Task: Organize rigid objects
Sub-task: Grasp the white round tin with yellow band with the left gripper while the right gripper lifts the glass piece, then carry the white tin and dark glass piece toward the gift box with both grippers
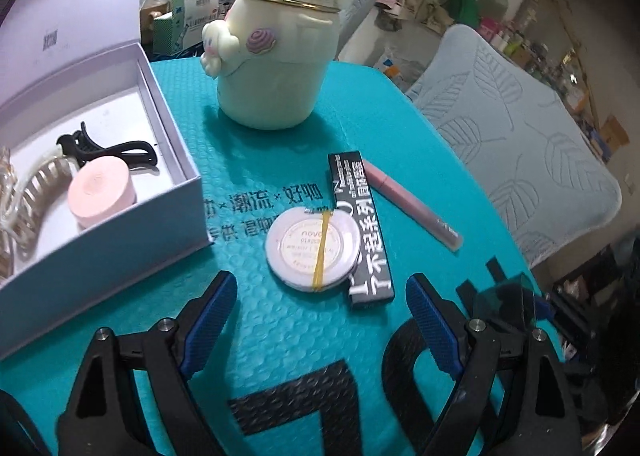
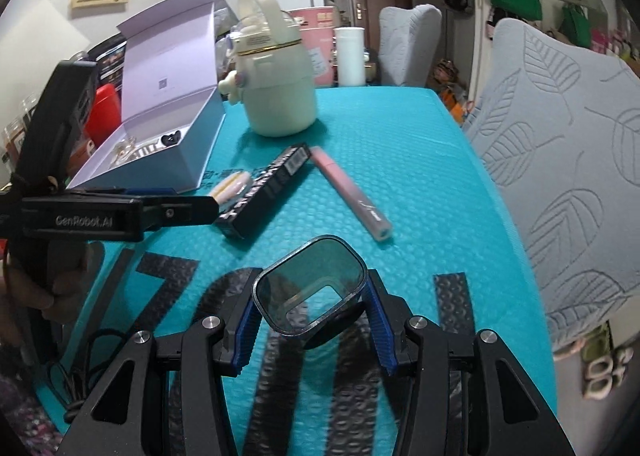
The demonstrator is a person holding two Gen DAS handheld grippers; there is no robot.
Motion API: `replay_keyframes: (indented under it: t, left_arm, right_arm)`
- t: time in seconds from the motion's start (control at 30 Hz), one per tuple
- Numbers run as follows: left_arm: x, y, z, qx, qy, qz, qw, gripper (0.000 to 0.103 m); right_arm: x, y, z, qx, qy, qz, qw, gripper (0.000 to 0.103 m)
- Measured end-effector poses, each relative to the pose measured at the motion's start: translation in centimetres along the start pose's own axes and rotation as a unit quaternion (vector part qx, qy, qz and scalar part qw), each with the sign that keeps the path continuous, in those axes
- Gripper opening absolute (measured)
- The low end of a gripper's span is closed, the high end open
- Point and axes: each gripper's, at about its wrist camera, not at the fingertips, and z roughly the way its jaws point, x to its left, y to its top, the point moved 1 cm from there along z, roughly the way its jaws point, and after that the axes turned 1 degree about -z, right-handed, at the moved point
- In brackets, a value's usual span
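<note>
Gripping a dark rounded-square compact [image 2: 310,292] in right gripper [image 2: 308,320] jaws, above near counter [image 2: 400,176]; left gripper [image 1: 320,320] jaws wide, near round compact [image 1: 314,252].

- Lavender box [image 1: 120,192], lid open, at the left; inside lie a black claw clip [image 1: 108,150], a pink round case [image 1: 102,192] and a beige clip [image 1: 36,192].
- Round white compact [image 1: 314,248], banded with yellow elastic, flat mid-mat, touching the black carton [image 1: 360,224].
- Pink tube [image 1: 412,204] just right of the carton.
- Dark square-rimmed mirror [image 2: 310,286] clamped between blue pads, near.
</note>
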Motion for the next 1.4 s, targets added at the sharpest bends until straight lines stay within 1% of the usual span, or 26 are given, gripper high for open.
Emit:
replay_keyframes:
  t: [0.07,0.13,0.17,0.2,0.27,0.43,0.47,0.5,0.63,0.77,0.9,0.97,1.07,1.1,1.33,1.4]
  left_arm:
    - [-0.1,0.2,0.5,-0.001,-0.002,-0.008,1.0,0.08]
    - [-0.1,0.3,1.0,0.002,-0.001,-0.015,0.9999,0.069]
    - [0.0,0.3,1.2,0.003,0.003,-0.022,0.9997,0.067]
    - [0.2,0.3,1.5,0.002,0.003,-0.031,0.9995,0.065]
    - [0.5,0.5,1.5,-0.007,-0.003,-0.041,0.9991,0.065]
    - [0.2,0.6,2.1,-0.014,-0.005,-0.033,0.9994,0.065]
    - [0.1,0.5,2.2,-0.016,-0.003,-0.028,0.9995,0.064]
    - [0.2,0.4,2.1,-0.018,0.004,-0.024,0.9996,0.055]
    - [0.3,0.2,1.9,-0.021,-0.003,-0.02,0.9996,0.055]
    - [0.3,0.0,1.4,-0.011,-0.01,-0.011,0.9998,0.055]
    - [0.5,-1.3,0.2,0.005,-0.003,-0.001,1.0,0.055]
    - [0.8,-2.2,-0.8,0.012,-0.007,0.0,0.9999,0.055]
    - [1.3,-3.7,-2.3,0.02,-0.004,0.002,0.9998,0.055]
    - [1.5,-4.0,-2.6,0.021,-0.002,0.002,0.9998,0.055]
    - [3.3,-6.7,-5.8,0.031,0.043,0.032,0.9981,0.055]
    - [3.8,-7.2,-6.6,0.032,0.053,0.039,0.9973,0.055]
  right_arm:
    - [-0.4,0.0,0.1,0.0,0.001,0.006,1.0,0.048]
    - [-0.8,0.1,0.2,-0.002,0.001,0.01,1.0,0.048]
    - [-0.9,0.1,0.2,-0.002,0.001,0.012,1.0,0.048]
    - [-1.0,0.1,0.2,-0.003,0.001,0.013,1.0,0.048]
    - [-1.3,0.1,0.2,-0.004,0.0,0.014,1.0,0.048]
    - [-1.7,0.2,0.3,-0.005,0.001,0.021,1.0,0.048]
    - [-1.7,0.2,0.4,-0.004,0.001,0.022,1.0,0.048]
    - [-1.7,0.2,0.5,-0.003,0.001,0.022,1.0,0.048]
    - [-1.8,0.2,0.7,0.0,0.004,0.024,1.0,0.048]
    - [-1.6,0.3,0.5,-0.001,0.001,0.021,1.0,0.048]
    - [-1.0,0.3,0.3,-0.001,0.003,0.019,1.0,0.048]
    - [-0.6,0.3,0.2,-0.002,0.007,0.016,1.0,0.048]
    - [0.4,0.2,0.1,0.001,0.015,0.011,1.0,0.048]
    - [0.8,0.1,0.2,0.003,0.021,0.011,1.0,0.048]
    - [4.2,-1.0,0.9,0.016,0.058,-0.002,0.998,0.048]
    - [4.9,-1.3,1.0,0.02,0.063,-0.004,0.998,0.048]
